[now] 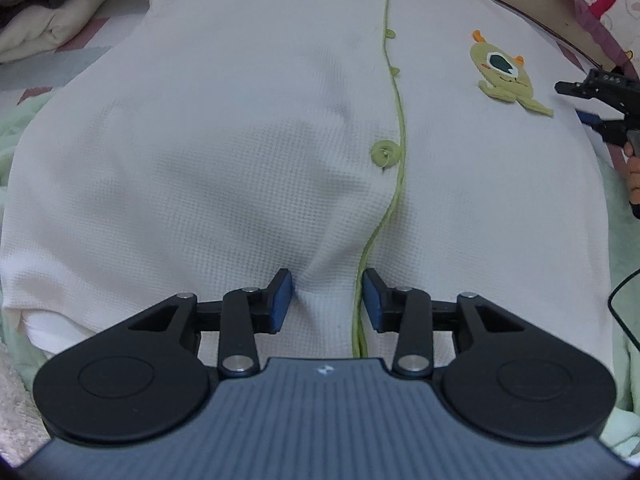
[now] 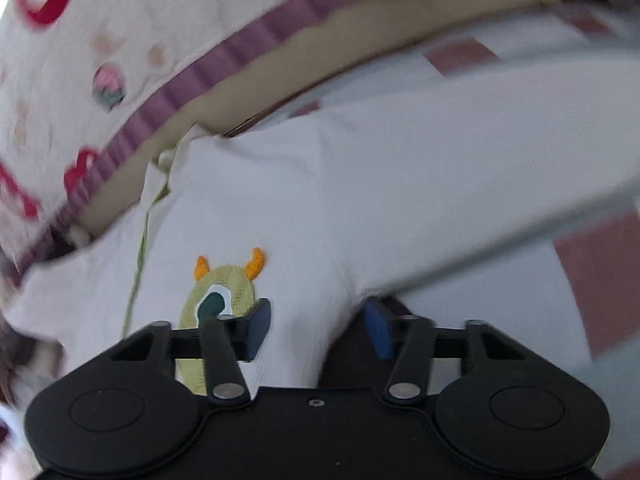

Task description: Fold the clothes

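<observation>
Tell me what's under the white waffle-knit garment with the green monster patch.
Around the white waffle-knit garment, a pale green blanket shows at the sides and a pink-checked sheet past the sleeve. What lies directly beneath stays covered.

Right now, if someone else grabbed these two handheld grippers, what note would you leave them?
Left gripper: open, pointing down at the white top's lower front beside the green trim, gripping nothing.
Right gripper: at the sleeve's root by the monster patch, cloth between its pads; blur hides whether it is clamped.
Done: top lies spread front-up, no fold yet.
Left: fold sleeves in, then the body.
</observation>
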`<state>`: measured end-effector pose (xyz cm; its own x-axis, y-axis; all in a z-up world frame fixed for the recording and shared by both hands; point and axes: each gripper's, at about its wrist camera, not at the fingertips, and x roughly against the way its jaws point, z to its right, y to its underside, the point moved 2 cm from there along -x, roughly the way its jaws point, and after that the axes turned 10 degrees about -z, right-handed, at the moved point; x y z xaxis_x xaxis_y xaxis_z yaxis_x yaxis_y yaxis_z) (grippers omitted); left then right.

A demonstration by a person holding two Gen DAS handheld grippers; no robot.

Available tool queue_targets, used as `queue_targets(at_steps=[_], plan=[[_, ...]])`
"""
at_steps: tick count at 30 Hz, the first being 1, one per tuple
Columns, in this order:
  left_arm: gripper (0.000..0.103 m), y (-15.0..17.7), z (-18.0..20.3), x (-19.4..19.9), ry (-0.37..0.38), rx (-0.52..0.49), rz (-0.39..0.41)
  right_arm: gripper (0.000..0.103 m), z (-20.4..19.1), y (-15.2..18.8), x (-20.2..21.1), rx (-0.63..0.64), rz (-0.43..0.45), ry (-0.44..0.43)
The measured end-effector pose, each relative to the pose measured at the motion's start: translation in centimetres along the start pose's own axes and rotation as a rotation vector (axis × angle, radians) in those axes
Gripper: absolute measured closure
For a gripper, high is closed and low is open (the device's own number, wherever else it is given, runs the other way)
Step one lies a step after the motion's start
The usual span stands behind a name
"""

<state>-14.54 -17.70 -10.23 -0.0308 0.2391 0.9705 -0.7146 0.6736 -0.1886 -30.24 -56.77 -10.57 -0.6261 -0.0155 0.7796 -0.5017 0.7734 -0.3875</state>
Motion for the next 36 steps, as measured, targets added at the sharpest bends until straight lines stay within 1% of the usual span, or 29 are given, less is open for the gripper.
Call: queue_targets(at_steps=[1,4,5,6,8,9,10,12,13,14,16,17,19,21,22,23,24,26,27,28,29,30,32,33,34,36], plan=[[0.064,-0.1,-0.1,0.0,0.005,0.005,-0.001,0.098,-0.4,-0.2,0.0,0.063,-0.003,-0.011],[0.064,0.0,-0.5,0.3,0.016,0.017,-0.003,0.100,-0.8,0.1,2.5,0.226,0.116,0.043],[0.064,0.1,-0.6,0.4,0.017,0.015,0.000,0.101,-0.6,0.3,3.2,0.245,0.143,0.079],[0.063,0.2,-0.6,0.3,0.015,0.014,-0.002,0.101,-0.1,0.5,3.4,0.241,0.148,0.102],[0.062,0.3,-0.6,-0.1,0.023,0.023,-0.019,0.100,0.5,0.8,1.6,0.243,0.038,0.142],[0.062,0.3,-0.5,-0.4,0.034,0.033,-0.034,0.102,0.8,1.0,0.7,0.245,-0.014,0.163],[0.062,0.4,-0.4,-0.6,0.047,0.041,-0.053,0.091,0.8,1.0,0.3,0.263,0.019,0.184],[0.062,0.6,-0.2,-0.3,0.040,0.018,-0.053,0.079,0.9,0.4,-0.8,0.243,-0.015,0.209],[0.062,0.7,-0.1,0.1,0.041,0.004,-0.049,0.065,1.2,0.1,-0.9,0.194,-0.026,0.205],[0.062,0.7,-0.3,0.6,0.044,-0.001,-0.042,0.060,1.5,0.1,-0.7,0.143,-0.030,0.203],[0.062,0.3,-1.9,2.8,0.049,0.040,0.030,0.060,1.4,0.1,-0.3,0.117,-0.027,0.187],[0.061,0.1,-2.7,3.9,0.052,0.062,0.067,0.059,0.6,0.6,0.0,0.159,-0.024,0.164],[0.061,-0.4,-5.3,6.2,0.034,0.130,0.151,0.059,-2.2,1.8,0.5,0.295,-0.040,0.091],[0.061,-1.2,-7.6,7.9,-0.017,0.168,0.198,0.059,-5.8,4.8,1.8,0.478,-0.101,-0.015],[0.061,-1.6,-8.8,8.7,-0.043,0.187,0.221,0.059,-7.6,6.2,1.7,0.561,-0.153,-0.084],[0.061,-1.9,-9.5,9.0,-0.055,0.191,0.224,0.059,-9.3,7.6,1.7,0.643,-0.205,-0.155],[0.061,-2.2,-10.1,9.3,-0.066,0.194,0.226,0.059,-11.4,9.4,1.1,0.697,-0.290,-0.244],[0.061,-2.4,-11.2,9.4,-0.043,0.184,0.216,0.059,-14.7,12.1,-1.0,0.716,-0.482,-0.421],[0.061,-2.5,-11.6,9.3,-0.020,0.181,0.205,0.060,-16.5,14.1,-1.9,0.703,-0.579,-0.507],[0.061,-2.5,-11.5,9.1,-0.001,0.176,0.198,0.058,-18.1,15.2,-2.9,0.704,-0.630,-0.536],[0.061,-2.6,-11.4,8.8,0.016,0.170,0.190,0.053,-19.6,16.3,-4.0,0.706,-0.681,-0.564],[0.061,-2.9,-11.7,8.7,0.031,0.150,0.174,0.051,-21.5,17.4,-4.9,0.717,-0.708,-0.541],[0.060,-2.9,-12.6,8.4,0.020,0.116,0.135,0.050,-24.1,18.6,-7.3,0.741,-0.749,-0.473],[0.059,-2.9,-13.6,8.3,-0.004,0.098,0.110,0.050,-25.1,19.1,-8.5,0.755,-0.765,-0.442],[0.059,-3.0,-14.4,8.0,-0.036,0.077,0.083,0.047,-26.0,19.6,-9.3,0.761,-0.764,-0.410],[0.058,-3.2,-16.1,7.6,-0.105,0.035,0.029,0.046,-27.2,20.1,-12.0,0.757,-0.771,-0.333]])
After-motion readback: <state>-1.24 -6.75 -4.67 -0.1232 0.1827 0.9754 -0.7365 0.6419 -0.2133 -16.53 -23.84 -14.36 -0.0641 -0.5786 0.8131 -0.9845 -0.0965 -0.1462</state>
